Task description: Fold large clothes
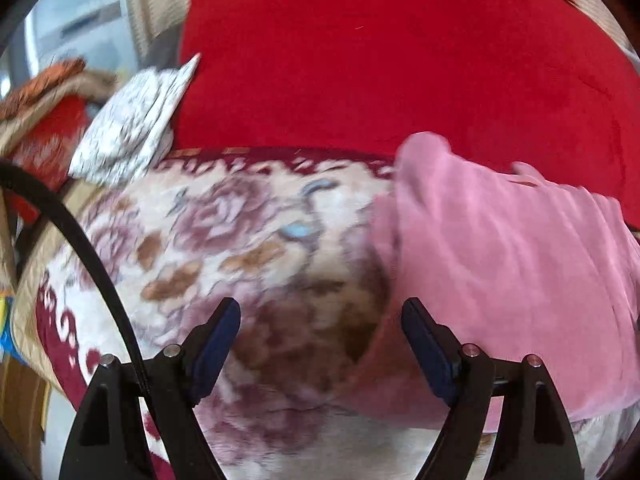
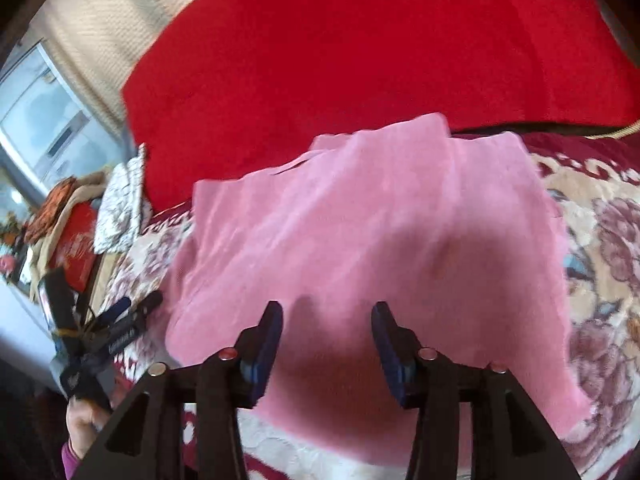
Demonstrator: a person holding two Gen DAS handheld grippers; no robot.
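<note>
Both pairs of jaws stand wide apart and hold nothing: the left gripper [image 1: 320,340] hovers just beside the soft pink garment [image 1: 500,260], the right gripper [image 2: 326,340] above it. The garment lies spread on a cream floral blanket [image 1: 240,240], with a red plush cushion [image 2: 360,48] behind.

surface: bed with a flowery blanket [image 1: 240,240], cream and maroon
on it: pink garment [image 2: 380,240], spread out, a bit rumpled
at the back: big red cushion [image 1: 400,60]
far corner: small patterned pillow [image 1: 132,124]
</note>
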